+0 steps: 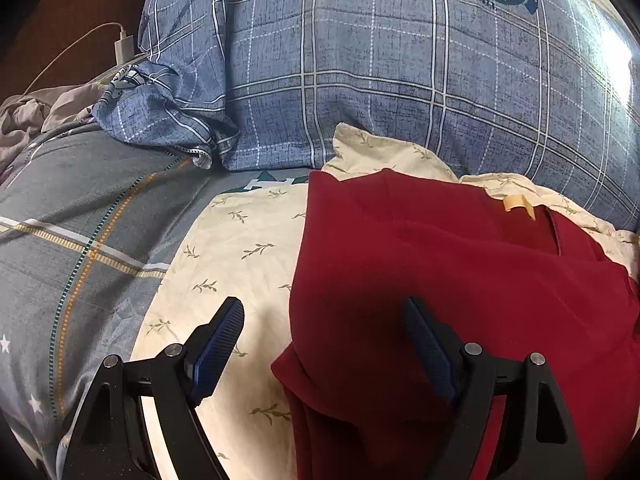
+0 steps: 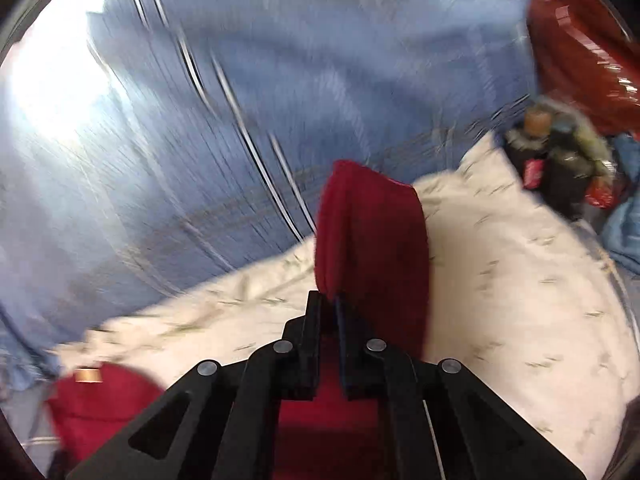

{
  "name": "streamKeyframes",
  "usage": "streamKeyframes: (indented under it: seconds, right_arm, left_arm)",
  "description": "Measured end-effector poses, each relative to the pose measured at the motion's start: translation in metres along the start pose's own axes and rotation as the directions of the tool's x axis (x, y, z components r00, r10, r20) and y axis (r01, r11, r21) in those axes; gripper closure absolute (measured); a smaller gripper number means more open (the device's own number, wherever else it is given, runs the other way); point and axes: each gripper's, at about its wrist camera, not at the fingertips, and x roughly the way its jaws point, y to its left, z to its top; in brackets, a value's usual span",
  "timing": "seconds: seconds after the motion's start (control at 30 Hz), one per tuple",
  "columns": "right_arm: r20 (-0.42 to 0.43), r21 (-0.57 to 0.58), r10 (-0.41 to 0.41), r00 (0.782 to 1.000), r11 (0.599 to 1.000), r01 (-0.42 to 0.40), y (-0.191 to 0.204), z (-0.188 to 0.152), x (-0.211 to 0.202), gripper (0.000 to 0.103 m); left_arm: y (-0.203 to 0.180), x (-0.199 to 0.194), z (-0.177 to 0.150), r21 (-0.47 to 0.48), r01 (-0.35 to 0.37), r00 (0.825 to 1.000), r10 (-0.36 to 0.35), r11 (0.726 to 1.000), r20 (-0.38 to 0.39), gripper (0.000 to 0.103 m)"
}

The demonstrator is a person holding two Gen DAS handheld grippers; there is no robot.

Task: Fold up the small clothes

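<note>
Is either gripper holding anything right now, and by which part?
The right gripper is shut on a fold of the red garment. The left gripper is open above it, holding nothing.

Dark red garment on cream leaf-sprigged cloth, backed by blue plaid pillow.

right tool clamped on red garment | cream leaf-print sheet beneath | view blurred

Dark red garment lies partly folded on cream leaf-print cloth.
</note>
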Motion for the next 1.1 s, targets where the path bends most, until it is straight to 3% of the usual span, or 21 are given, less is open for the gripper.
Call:
streamKeyframes:
  seconds: [0.13, 0.23, 0.37, 0.57, 0.73, 0.93, 0.97, 1.03, 1.1]
  right_arm:
    - [0.124, 0.049, 0.151, 0.981, 0.986, -0.158, -0.028, -0.002, -0.077, 0.097]
    - [0.171, 0.023, 0.171, 0.970, 0.984, -0.178, -0.029, 0.001, -0.105, 0.097]
    - [0.196, 0.003, 0.283, 0.939, 0.957, -0.289, -0.014, 0.007, -0.130, 0.097]
    - [0.146, -0.179, 0.485, 0.863, 0.870, -0.459, 0.047, -0.008, -0.159, 0.096]
    - [-0.007, -0.198, 0.595, 0.804, 0.787, -0.584, 0.096, -0.037, -0.140, 0.096]
    - [-0.235, -0.268, 0.557, 0.796, 0.751, -0.604, 0.156, -0.113, -0.075, 0.096]
    - [-0.265, -0.285, 0.533, 0.803, 0.752, -0.594, 0.163, -0.129, -0.062, 0.096]
    - [-0.313, -0.356, 0.446, 0.838, 0.764, -0.539, 0.177, -0.161, -0.038, 0.090]
    - [-0.392, -0.362, 0.381, 0.838, 0.773, -0.521, 0.178, -0.184, -0.020, 0.080]
  left_arm:
    - [0.001, -0.010, -0.002, -0.011, 0.021, 1.000, -0.021, 1.000, 0.021, 0.022]
    - [0.005, -0.018, -0.003, -0.022, 0.043, 0.998, -0.042, 0.999, 0.040, 0.022]
    - [0.009, -0.026, -0.003, -0.030, 0.079, 0.995, -0.077, 0.996, 0.056, 0.022]
    - [0.011, -0.029, -0.002, -0.032, 0.114, 0.992, -0.112, 0.993, 0.056, 0.022]
    - [0.013, -0.031, -0.001, -0.040, 0.150, 0.987, -0.147, 0.988, 0.064, 0.022]
    - [0.013, -0.031, -0.001, -0.047, 0.197, 0.979, -0.194, 0.979, 0.061, 0.022]
    - [0.012, -0.031, -0.001, -0.042, 0.210, 0.977, -0.207, 0.977, 0.059, 0.022]
    - [0.009, -0.030, -0.003, -0.029, 0.238, 0.970, -0.237, 0.971, 0.054, 0.022]
    - [0.004, -0.031, -0.005, -0.007, 0.268, 0.963, -0.268, 0.963, 0.039, 0.022]
